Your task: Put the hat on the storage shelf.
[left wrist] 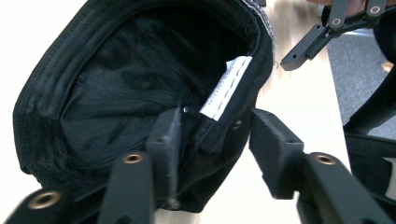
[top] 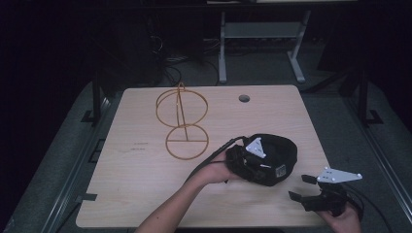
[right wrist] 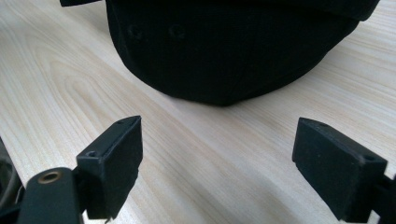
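Sitting upside down on the pale wooden table (top: 145,160) is a black fabric cap (top: 279,155), soft and domed, its mesh lining and stitched sweatband open to the left gripper view, with a white sewn-in label (left wrist: 226,88) just inside the rim. And look at the left gripper (left wrist: 212,135): its black jaws straddle the cap's near rim, one foam-faced pad inside against the lining, the other outside and still a little clear of the fabric, so the jaws are half-spread, not yet pinching. Over on the near right edge of the table, the right gripper (top: 303,187) has its jaws spread wide with nothing between them, only bare wood grain; the cap's rounded black crown lies just ahead of its tips, close but apart. Further back on the left half of the table stands a golden wire stand (top: 182,124), thin rings on a slim upright rod, well apart from the cap.
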The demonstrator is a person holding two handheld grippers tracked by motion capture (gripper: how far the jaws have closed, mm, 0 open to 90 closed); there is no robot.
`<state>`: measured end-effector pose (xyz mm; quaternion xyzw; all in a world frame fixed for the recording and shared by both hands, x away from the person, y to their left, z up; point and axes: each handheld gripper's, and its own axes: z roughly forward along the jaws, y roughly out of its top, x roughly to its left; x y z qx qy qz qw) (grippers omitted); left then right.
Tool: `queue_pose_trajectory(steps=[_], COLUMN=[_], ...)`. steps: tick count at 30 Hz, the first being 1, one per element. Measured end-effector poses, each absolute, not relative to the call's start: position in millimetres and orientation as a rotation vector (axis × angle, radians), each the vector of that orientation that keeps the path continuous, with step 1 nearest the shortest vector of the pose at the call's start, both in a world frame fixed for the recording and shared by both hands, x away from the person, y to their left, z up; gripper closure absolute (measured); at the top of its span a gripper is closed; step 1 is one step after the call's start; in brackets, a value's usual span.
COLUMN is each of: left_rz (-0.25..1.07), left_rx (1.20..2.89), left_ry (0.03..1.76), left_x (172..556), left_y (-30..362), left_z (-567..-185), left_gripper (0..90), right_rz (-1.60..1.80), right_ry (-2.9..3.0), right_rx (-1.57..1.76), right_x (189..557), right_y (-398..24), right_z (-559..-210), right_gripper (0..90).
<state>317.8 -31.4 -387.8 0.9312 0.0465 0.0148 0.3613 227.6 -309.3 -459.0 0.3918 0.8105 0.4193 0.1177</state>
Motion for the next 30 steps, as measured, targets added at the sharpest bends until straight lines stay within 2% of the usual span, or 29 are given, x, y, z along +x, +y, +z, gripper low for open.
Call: queue_pose_trajectory(steps=[3, 13, 30], left_rz=[0.031, 0.012, -0.026], left_rx=[2.393, 2.362, 2.246], left_ry=[0.106, 0.081, 0.168], left_x=[318.2, 317.7, 328.3], left_y=[-32.9, -37.1, -27.0], left_z=[-386.7, -381.9, -357.2], left_gripper=[65.3, 76.1, 80.5], right_rz=[1.22, 1.233, 1.305], right_ry=[2.377, 2.37, 2.312], right_rx=[1.152, 1.154, 1.133], right_x=[227.9, 227.8, 226.0], right_y=[-308.6, -308.4, -300.5], right_z=[-459.1, -459.0, -450.5], right_gripper=[15.8, 15.4, 14.8])
